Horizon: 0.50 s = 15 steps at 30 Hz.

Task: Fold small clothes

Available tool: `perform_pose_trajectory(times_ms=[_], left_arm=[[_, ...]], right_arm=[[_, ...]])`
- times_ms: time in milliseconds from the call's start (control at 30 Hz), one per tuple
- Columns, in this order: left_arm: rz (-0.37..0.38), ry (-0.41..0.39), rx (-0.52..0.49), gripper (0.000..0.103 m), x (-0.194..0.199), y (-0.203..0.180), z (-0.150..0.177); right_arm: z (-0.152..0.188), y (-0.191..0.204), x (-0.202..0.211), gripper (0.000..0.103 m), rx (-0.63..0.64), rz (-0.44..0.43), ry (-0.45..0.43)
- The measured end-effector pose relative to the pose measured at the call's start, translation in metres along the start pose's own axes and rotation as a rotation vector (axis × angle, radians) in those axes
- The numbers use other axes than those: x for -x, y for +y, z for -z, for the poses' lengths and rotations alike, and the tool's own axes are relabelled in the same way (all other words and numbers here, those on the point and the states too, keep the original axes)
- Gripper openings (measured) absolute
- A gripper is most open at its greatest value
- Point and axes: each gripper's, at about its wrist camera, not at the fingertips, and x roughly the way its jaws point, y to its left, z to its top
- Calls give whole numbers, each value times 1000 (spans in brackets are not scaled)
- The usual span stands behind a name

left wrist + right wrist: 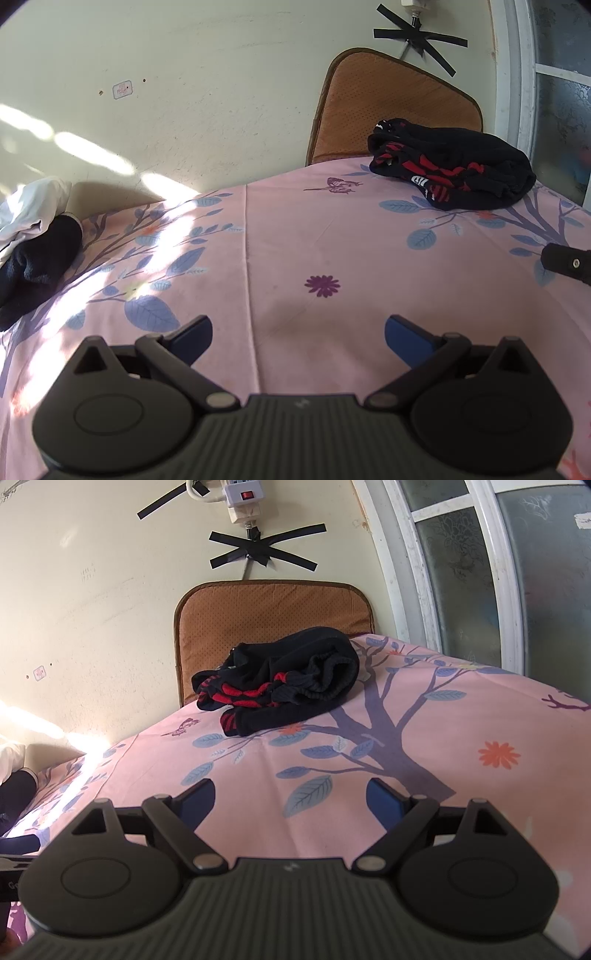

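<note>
A black garment with red stripes (454, 164) lies bunched at the far right of the pink floral bed sheet (295, 240); it also shows in the right wrist view (284, 681), far centre. My left gripper (298, 338) is open and empty, low over the sheet's middle, well short of the garment. My right gripper (291, 801) is open and empty over the tree print, also short of the garment. Its tip shows at the right edge of the left wrist view (567, 263).
A pile of white and dark clothes (33, 240) lies at the far left by the wall. A brown cushion (391, 99) leans on the wall behind the garment. A window frame (461, 572) stands on the right. A power strip (245, 496) hangs on the wall.
</note>
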Motion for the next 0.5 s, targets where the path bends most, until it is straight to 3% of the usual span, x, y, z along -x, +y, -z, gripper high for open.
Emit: perform_pose_trajectory(times_ms=[500], left_arm=[[4, -2, -7, 103, 1, -3, 0]], right_arm=[[-1, 0, 0, 91, -2, 0, -2]])
